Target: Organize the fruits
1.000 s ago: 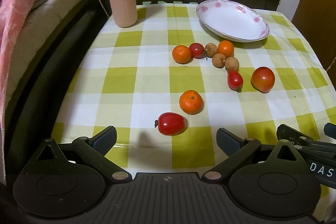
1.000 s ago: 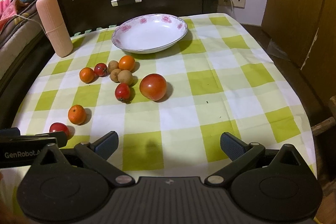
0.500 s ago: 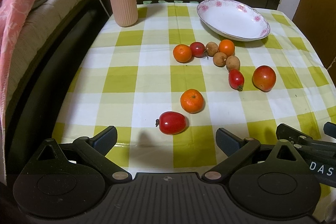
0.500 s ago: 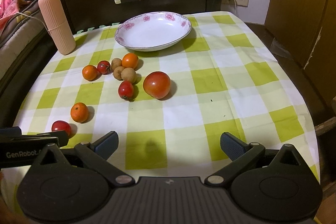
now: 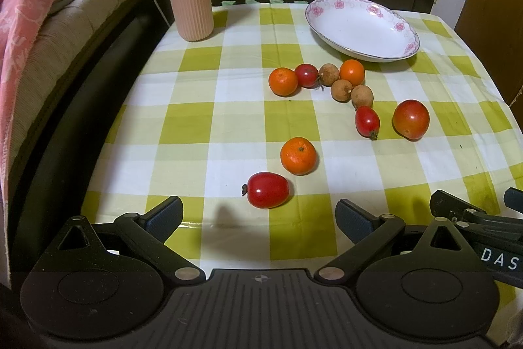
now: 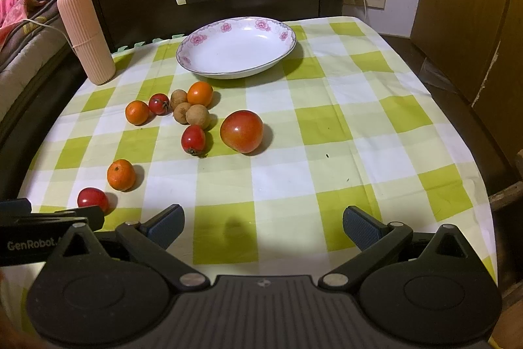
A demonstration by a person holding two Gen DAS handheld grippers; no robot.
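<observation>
Fruit all loose on the table (image 6: 376,126), none in the plate (image 6: 228,67) yet. Left claw (image 5: 258,215) and right claw (image 6: 261,223) both spread wide, empty. Left sits nearest the red tomato (image 5: 268,189), probably lining up a first pick.

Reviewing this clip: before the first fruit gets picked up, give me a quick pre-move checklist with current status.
1. Left gripper open, holding nothing: ok.
2. Right gripper open, holding nothing: ok.
3. Plate has no fruit in it: ok.
4. Nearest red tomato lies apart from the orange, just ahead of the left gripper: ok.
5. Big tomato stands alone: ok.
6. Three longans are bunched, touching each other: not ok.
</observation>
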